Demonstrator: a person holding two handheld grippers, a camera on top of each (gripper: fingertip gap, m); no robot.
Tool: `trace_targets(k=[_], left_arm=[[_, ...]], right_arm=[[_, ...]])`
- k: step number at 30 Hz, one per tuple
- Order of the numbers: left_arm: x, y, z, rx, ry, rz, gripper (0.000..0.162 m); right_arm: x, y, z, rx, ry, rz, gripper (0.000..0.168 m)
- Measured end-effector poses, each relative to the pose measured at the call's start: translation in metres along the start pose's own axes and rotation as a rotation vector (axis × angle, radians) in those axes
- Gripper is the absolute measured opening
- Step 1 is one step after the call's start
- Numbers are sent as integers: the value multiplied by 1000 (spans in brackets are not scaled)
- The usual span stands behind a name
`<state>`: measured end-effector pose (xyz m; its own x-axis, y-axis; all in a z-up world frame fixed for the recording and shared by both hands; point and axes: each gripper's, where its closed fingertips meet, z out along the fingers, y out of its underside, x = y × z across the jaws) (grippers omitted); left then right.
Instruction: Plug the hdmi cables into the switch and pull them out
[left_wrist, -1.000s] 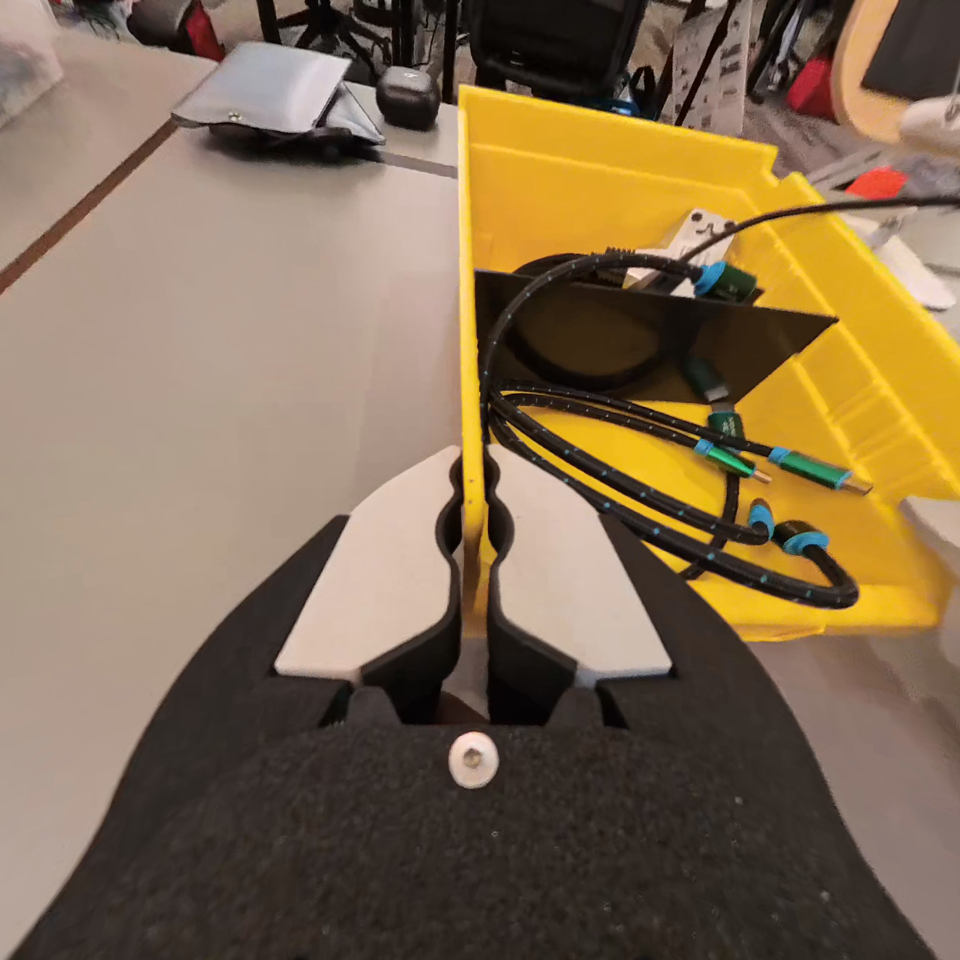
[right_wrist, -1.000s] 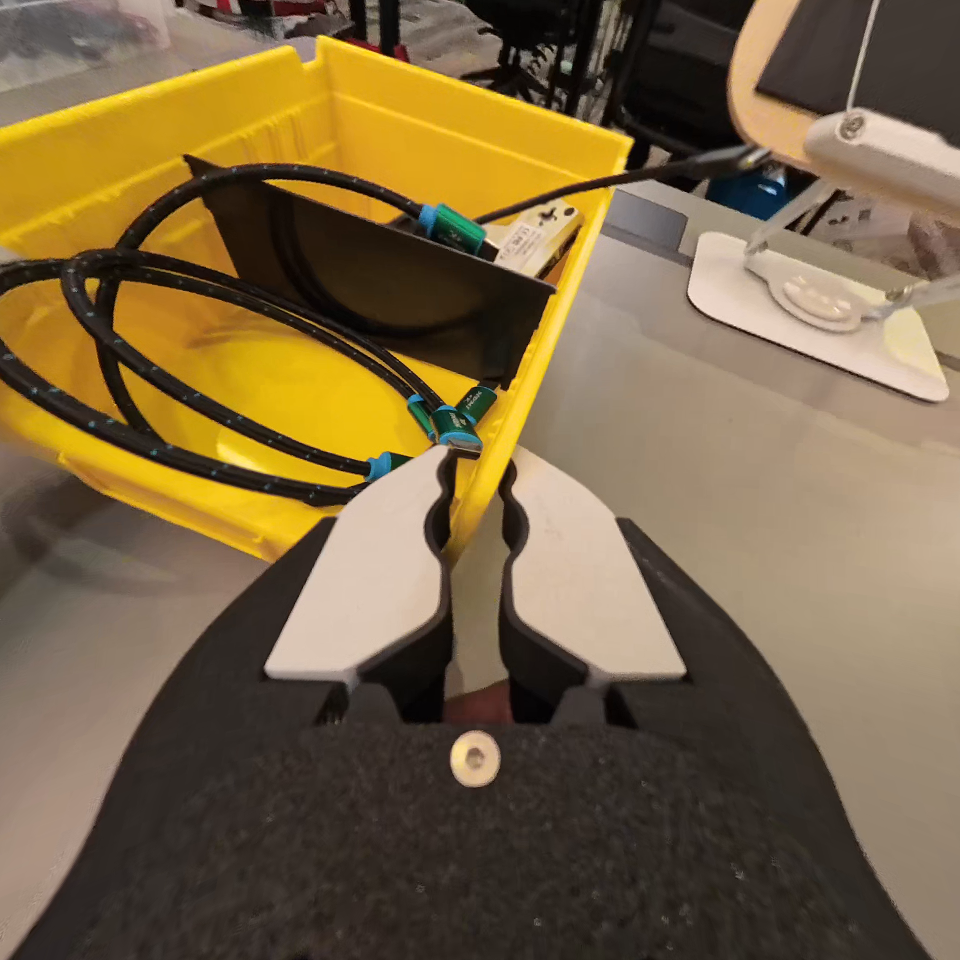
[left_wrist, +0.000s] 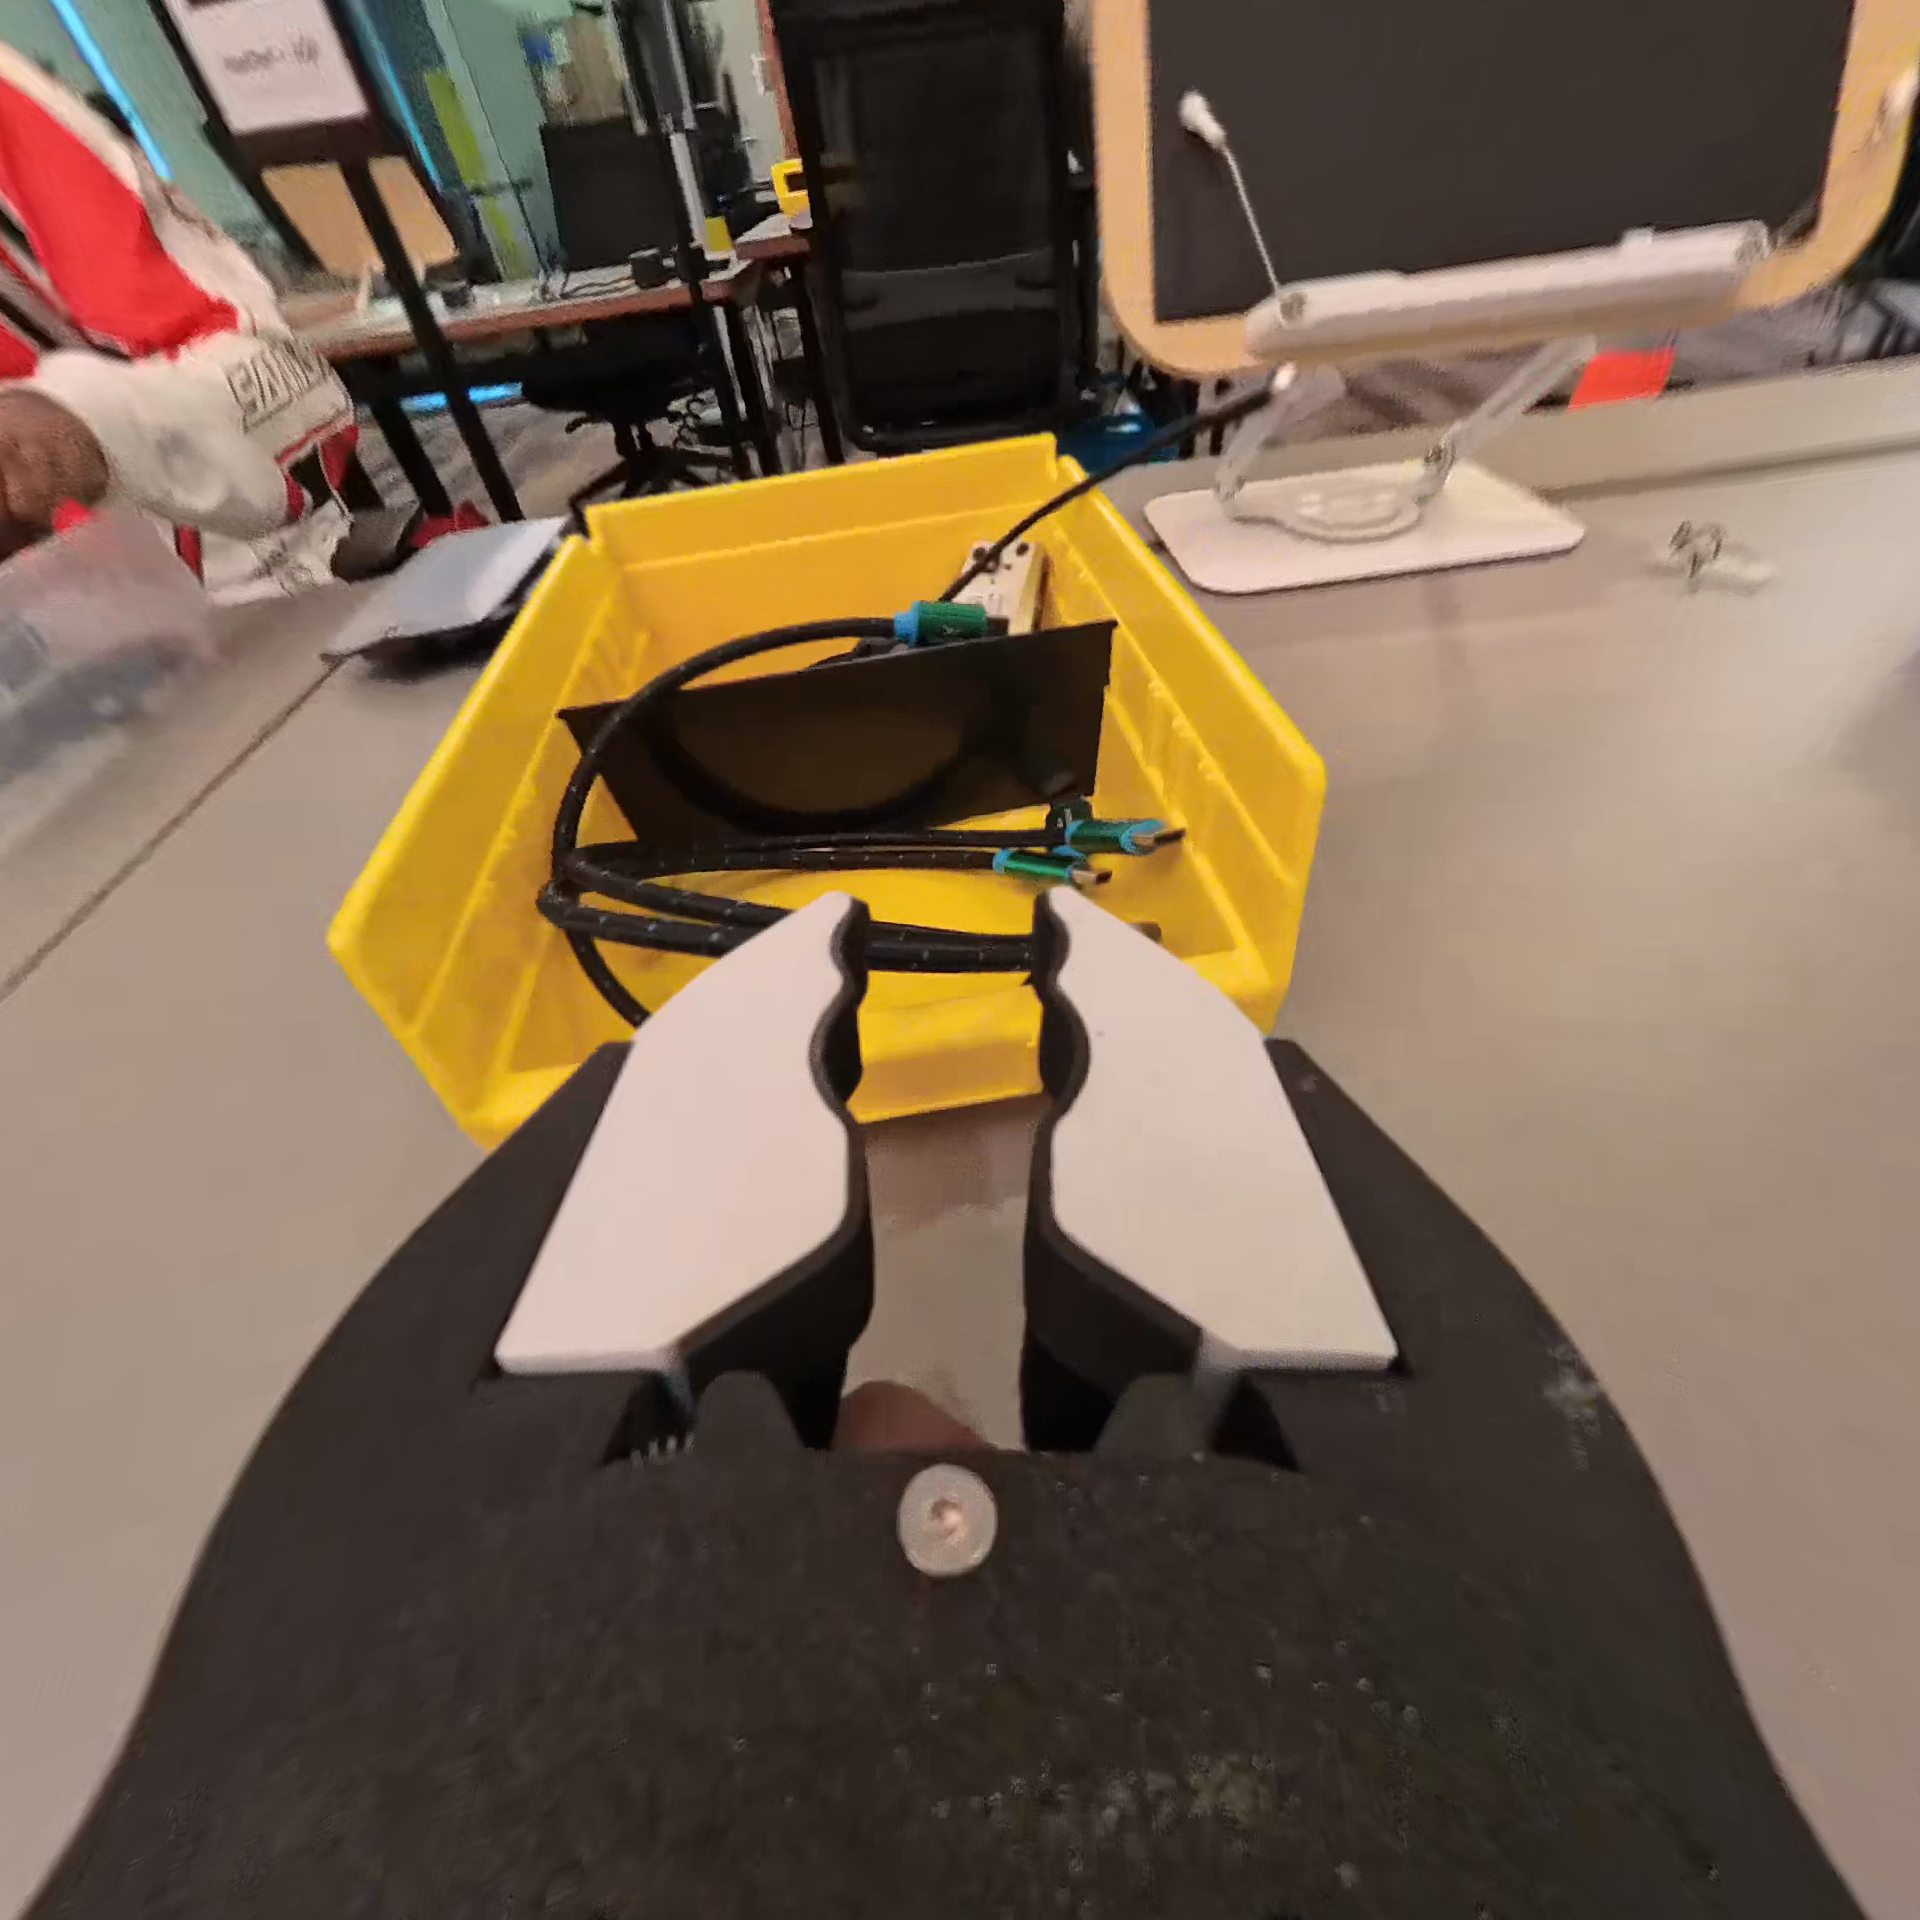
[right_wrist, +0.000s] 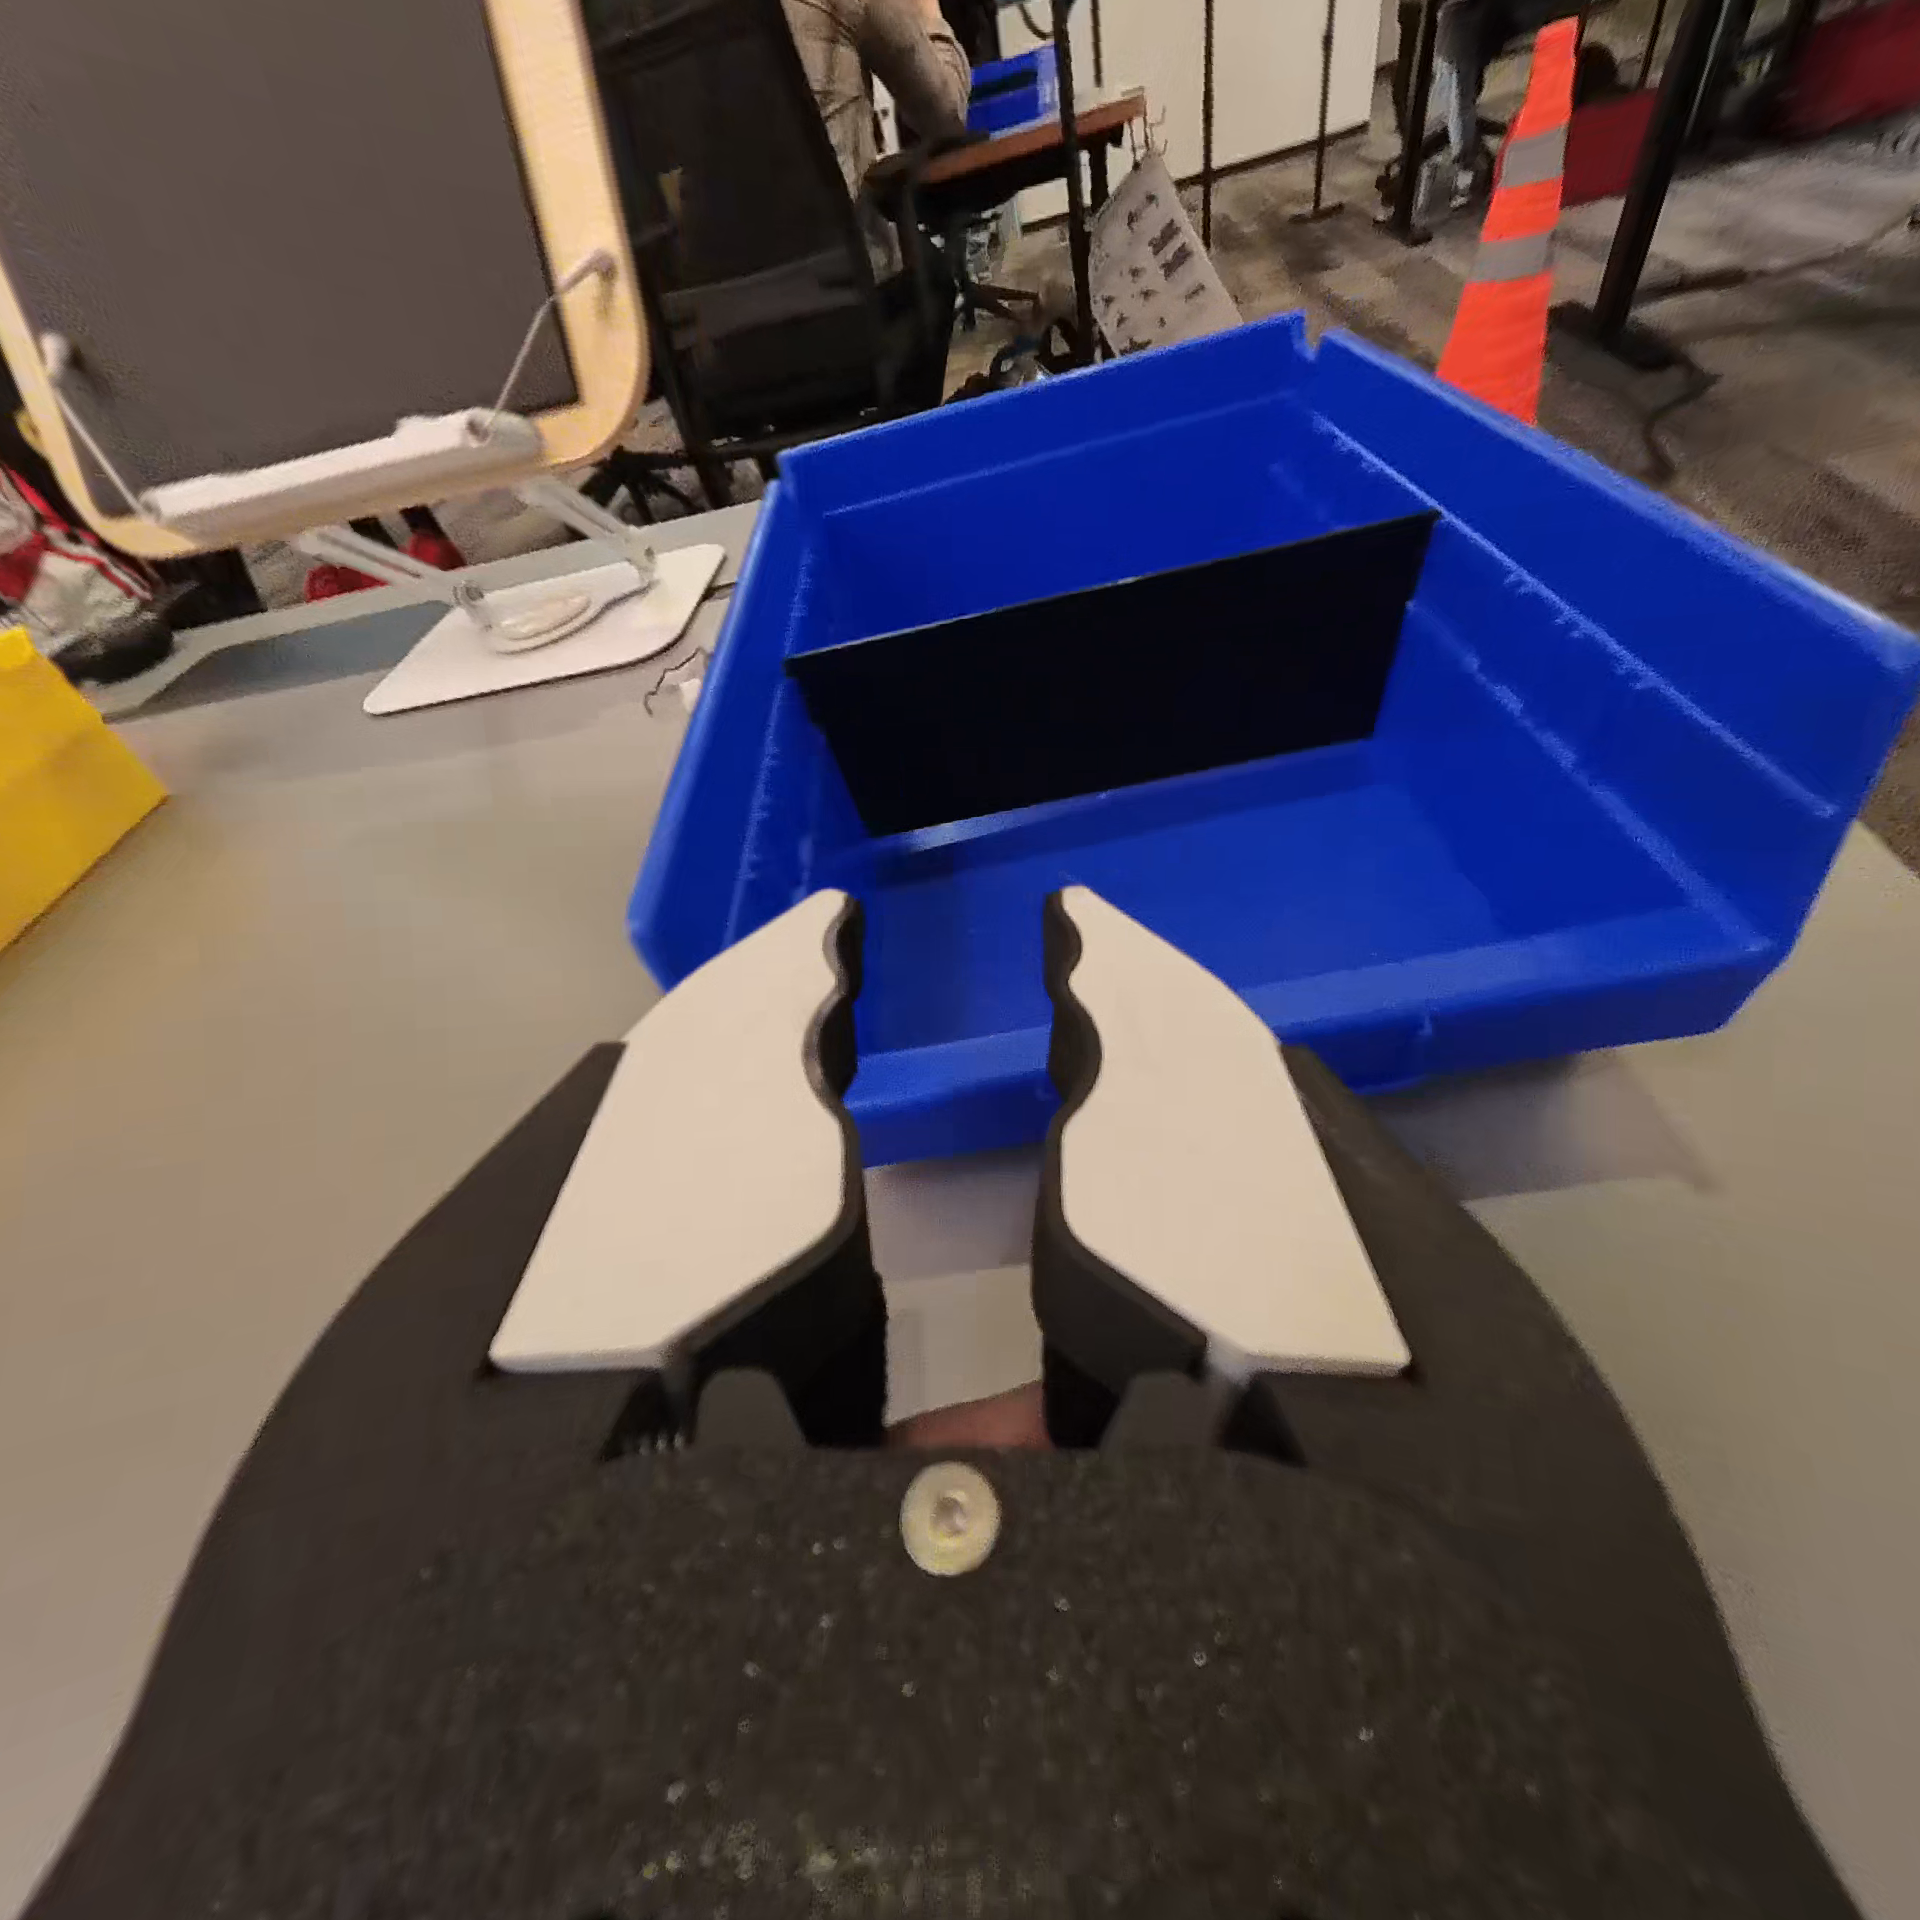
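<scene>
HDMI cables (left_wrist: 790, 920): in yellow bin (left_wrist: 447, 883), just beyond left gripper (left_wrist: 943, 940) tips
Left gripper: apart, empty
Right gripper (right_wrist: 948, 935): apart, before blue bin (right_wrist: 1558, 997)

The left wrist view is aimed closely over the table at a yellow bin (left_wrist: 436, 914); the right wrist view at a blue bin (right_wrist: 1558, 997). A tilted board stand (left_wrist: 1361, 520) is shared.

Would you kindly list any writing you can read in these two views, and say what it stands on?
White sign on a stand: print blurred, unreadable.
Person's sleeve: lettering smeared, not given.
Switch in the yellow bin: label too small.
Blue bin: none.
</scene>
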<state>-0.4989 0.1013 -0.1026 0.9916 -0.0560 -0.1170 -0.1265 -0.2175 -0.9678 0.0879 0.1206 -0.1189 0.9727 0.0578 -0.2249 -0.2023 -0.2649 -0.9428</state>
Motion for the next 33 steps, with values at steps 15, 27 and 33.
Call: trace_targets(k=[15, 27, 33], left_arm=[[31, 25, 15, -143, 132, -14, 27], [30, 29, 13, -164, 146, -49, 27], [32, 35, 16, -187, 173, -74, 26]], right_arm=[[19, 0, 4, -25, 46, -29, 23], [10, 0, 1, -21, 18, -32, 20], [-13, -5, -7, 21, -21, -76, 20]])
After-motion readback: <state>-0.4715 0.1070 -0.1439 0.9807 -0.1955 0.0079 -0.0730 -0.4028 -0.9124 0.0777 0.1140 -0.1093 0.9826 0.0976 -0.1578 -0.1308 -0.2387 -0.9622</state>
